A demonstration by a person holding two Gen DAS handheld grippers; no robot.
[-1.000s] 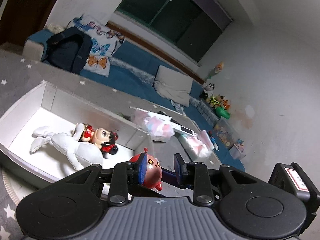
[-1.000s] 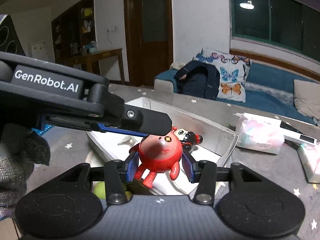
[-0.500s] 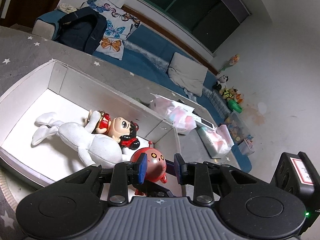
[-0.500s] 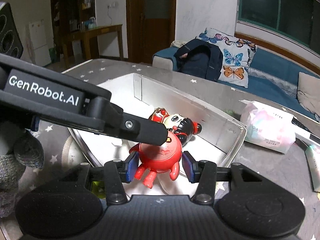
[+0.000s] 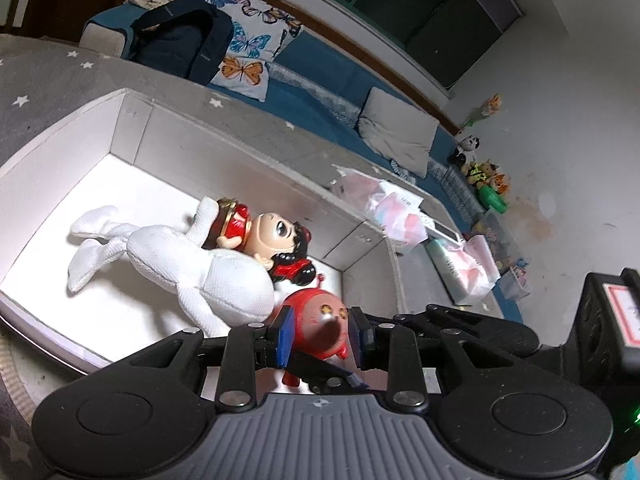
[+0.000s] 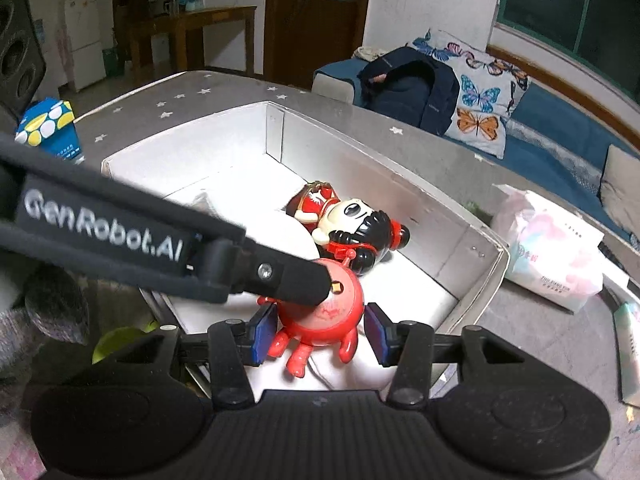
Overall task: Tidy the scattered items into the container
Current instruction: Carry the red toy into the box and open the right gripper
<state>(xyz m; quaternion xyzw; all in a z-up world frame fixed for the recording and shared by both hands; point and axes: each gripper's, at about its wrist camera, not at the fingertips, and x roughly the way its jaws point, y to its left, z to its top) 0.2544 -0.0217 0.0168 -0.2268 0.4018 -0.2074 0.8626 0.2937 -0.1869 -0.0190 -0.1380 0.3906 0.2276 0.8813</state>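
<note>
The right gripper (image 6: 318, 330) has its blue-padded fingers (image 6: 264, 330) spread on either side of the red round toy (image 6: 320, 312). A gap shows between the right pad and the toy's body, while the left pad sits just beside it, so the fingers look parted and not pressing, though the close fisheye view makes contact on the left side hard to judge. The toy, with stubby red legs pointing toward the camera, sits low inside the near end of the white box (image 6: 486, 240).

The left gripper (image 5: 320, 336) reaches in from the other side. In its own view the toy (image 5: 320, 322) appears between its blue pads, but whether it lies between them or only beyond them I cannot tell. In the right wrist view one black finger (image 6: 296, 280) of the left gripper lies across the top of the toy's head, touching it.

Just beyond the red toy lies a doll with black hair and a red dress (image 5: 272, 240), on its side, resting against a white plush figure (image 5: 208, 268) that stretches along the floor of the box (image 5: 132, 128).

The box stands on a grey, star-patterned tabletop (image 6: 520, 320). To its right on the tabletop lie soft tissue packs (image 6: 548, 248). A green object (image 6: 120, 342) peeks out at the near left of the box, and a blue patterned carton (image 6: 48, 128) stands at the far left. Behind are a blue sofa (image 5: 320, 80) with a dark backpack (image 6: 408, 84) and a butterfly cushion (image 6: 480, 108).
</note>
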